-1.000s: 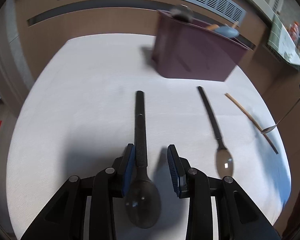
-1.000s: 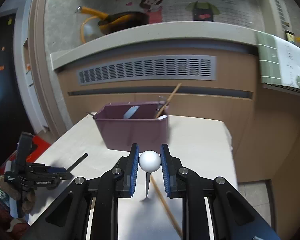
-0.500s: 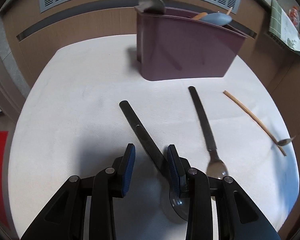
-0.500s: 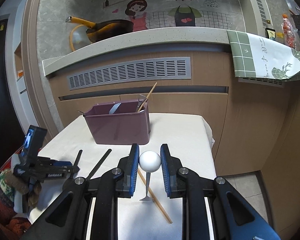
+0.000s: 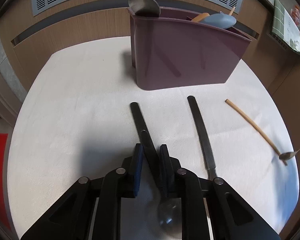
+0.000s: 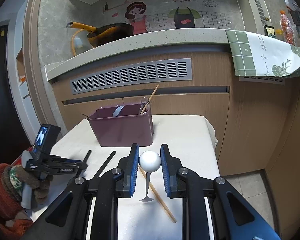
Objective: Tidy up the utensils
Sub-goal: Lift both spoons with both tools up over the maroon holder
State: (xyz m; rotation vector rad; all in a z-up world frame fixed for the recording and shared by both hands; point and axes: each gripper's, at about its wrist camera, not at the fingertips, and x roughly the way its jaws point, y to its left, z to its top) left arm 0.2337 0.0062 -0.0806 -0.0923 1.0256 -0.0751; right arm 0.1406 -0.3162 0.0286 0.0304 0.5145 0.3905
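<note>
In the left wrist view, the left hand-held gripper sits at the lower middle of the frame. Its jaws have just been closing and now clamp the handle of a black-handled spoon, whose steel bowl lies lower down between the gripper's arms while the handle runs up and left across the white table. Just to the right lies a second black-handled spoon, roughly parallel and apart from the first. Farther right a wooden chopstick lies slanted toward the right edge. At the upper middle stands the purple utensil holder, with a steel ladle bowl leaning at its left end and a blue spoon at its right.

In the right wrist view, the right hand-held gripper at the lower middle is clamped on the white ball end of a small spoon, which hangs bowl downward above the table. The wooden chopstick lies on the table just beneath it. Above stands the purple utensil holder, a stick poking out at its right end. At lower left, a gloved hand holds the other gripper over the two black handles.
</note>
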